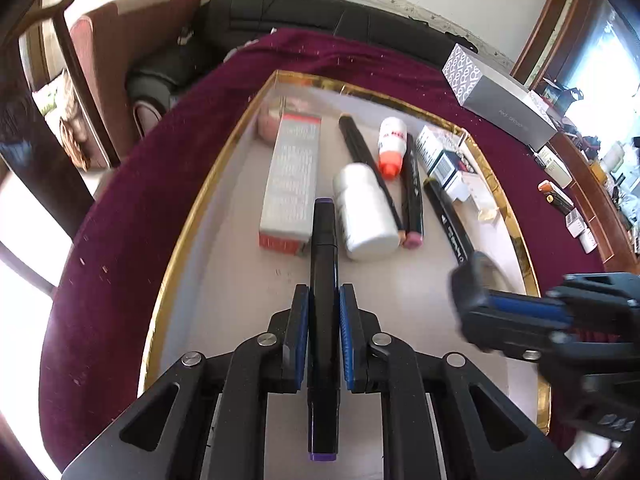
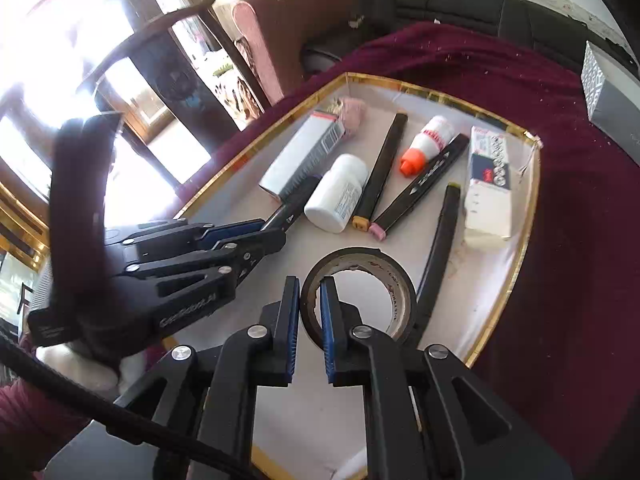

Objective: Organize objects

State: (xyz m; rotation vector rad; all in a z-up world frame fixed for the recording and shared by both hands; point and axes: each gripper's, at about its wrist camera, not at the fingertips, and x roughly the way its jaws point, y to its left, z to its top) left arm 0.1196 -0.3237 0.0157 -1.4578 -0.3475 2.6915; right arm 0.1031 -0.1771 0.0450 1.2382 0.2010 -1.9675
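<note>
My left gripper is shut on a black marker with purple ends, held over the gold-rimmed tray; it also shows in the right wrist view at the left. My right gripper is shut on the wall of a black tape roll, one finger inside the ring, above the tray. In the tray lie a grey carton, a white bottle, an orange-capped bottle, several black markers and a white box.
The tray rests on a maroon cloth. A grey patterned box sits at the back right. A black sofa and a wooden chair stand beyond the table. Small boxes lie along the right edge.
</note>
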